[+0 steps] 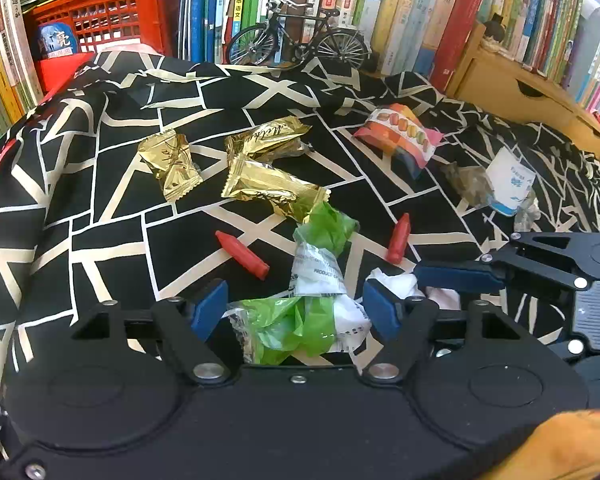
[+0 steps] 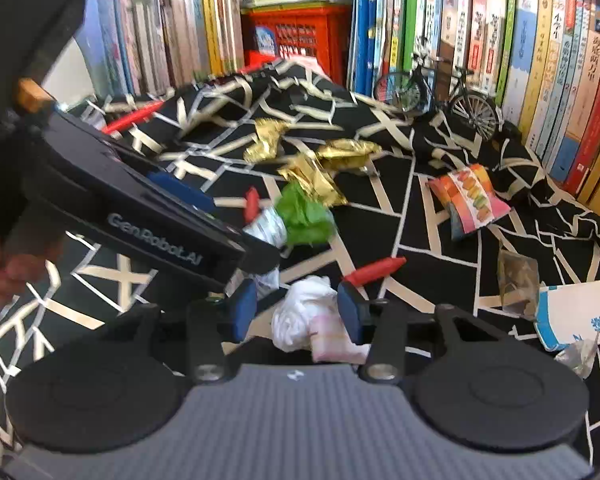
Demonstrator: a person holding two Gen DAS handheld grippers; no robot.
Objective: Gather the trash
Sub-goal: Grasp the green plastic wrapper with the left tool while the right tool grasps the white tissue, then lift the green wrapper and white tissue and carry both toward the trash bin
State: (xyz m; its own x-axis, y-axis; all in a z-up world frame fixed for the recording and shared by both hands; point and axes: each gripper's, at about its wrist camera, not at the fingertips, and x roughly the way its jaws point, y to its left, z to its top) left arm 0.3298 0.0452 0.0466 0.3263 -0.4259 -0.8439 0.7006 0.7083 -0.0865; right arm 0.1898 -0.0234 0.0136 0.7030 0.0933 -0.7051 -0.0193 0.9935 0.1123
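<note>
At the bottom centre of the left wrist view, the left gripper (image 1: 294, 312) straddles a green and clear plastic wrapper (image 1: 300, 320); its blue pads stand spread at either side, the wrapper lying between them, not visibly squeezed. Only this view shows the right gripper's arm reaching in from the right edge. At the bottom centre of the right wrist view, the right gripper (image 2: 296, 316) brackets a crumpled white and pink tissue wad (image 2: 312, 320), the right pad touching it, the left pad just apart; whether it pinches I cannot tell. Only this view shows the left tool's black body and a hand (image 2: 4, 272) at the left edge.

Mid-frame on the black and cream patterned cloth (image 1: 100, 208) lie two red crayons (image 1: 242, 254), three gold wrappers (image 1: 272, 190), a macaron-printed packet (image 1: 400, 138), and at the right a white and blue carton (image 1: 510, 182).

At the top stand a model bicycle (image 1: 296, 38), rows of books (image 1: 420, 8) and a red crate (image 1: 108, 16) holding a blue and white object.
</note>
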